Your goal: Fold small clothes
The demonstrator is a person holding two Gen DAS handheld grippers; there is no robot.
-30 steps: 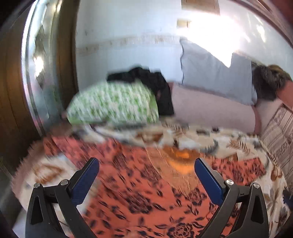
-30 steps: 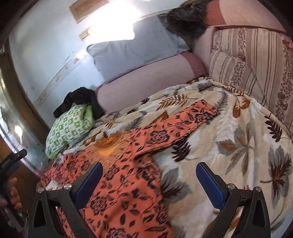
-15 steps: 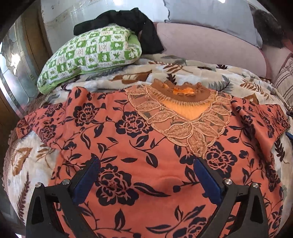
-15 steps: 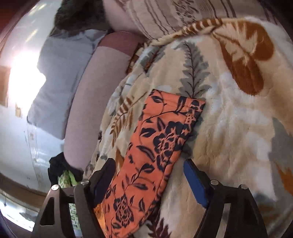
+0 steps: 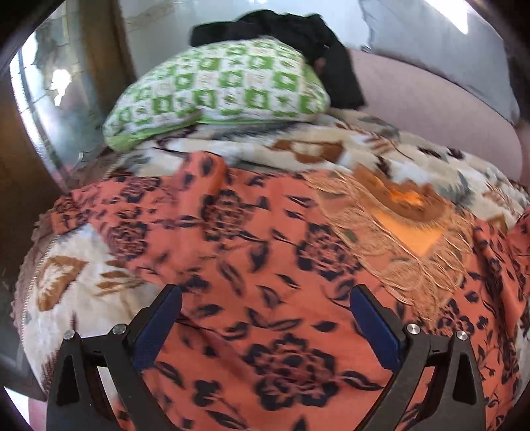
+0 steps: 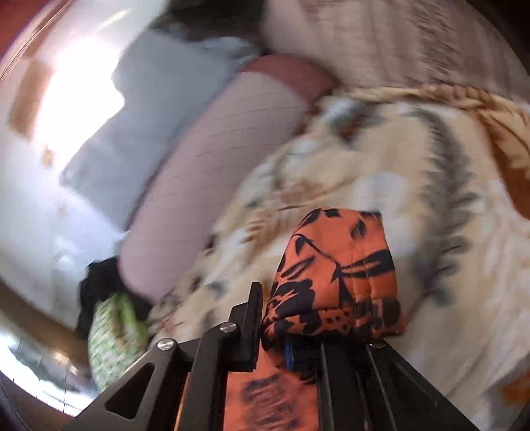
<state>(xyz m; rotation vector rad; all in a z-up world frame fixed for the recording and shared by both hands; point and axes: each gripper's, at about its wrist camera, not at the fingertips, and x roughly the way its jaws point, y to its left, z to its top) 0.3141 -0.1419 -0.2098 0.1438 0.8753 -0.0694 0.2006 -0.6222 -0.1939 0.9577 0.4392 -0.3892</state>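
Bedding under me is a plush leaf-print blanket (image 5: 82, 281) on the bed. My left gripper (image 5: 265, 326) hangs wide over the thin orange floral top (image 5: 265, 265), spread flat, fringed lace neckline at 2 o'clock. My right gripper (image 6: 281, 328) is clamped on the bunched sleeve cuff (image 6: 334, 272). At 11 o'clock lies a green checked pillow (image 5: 225, 86); a smooth pink bolster (image 5: 430, 109) lies beyond.

Sunlit pale wall (image 5: 159, 30), perhaps cracked

Orange black-flowered top (image 5: 251, 265), green-checked pillow (image 5: 225, 86)
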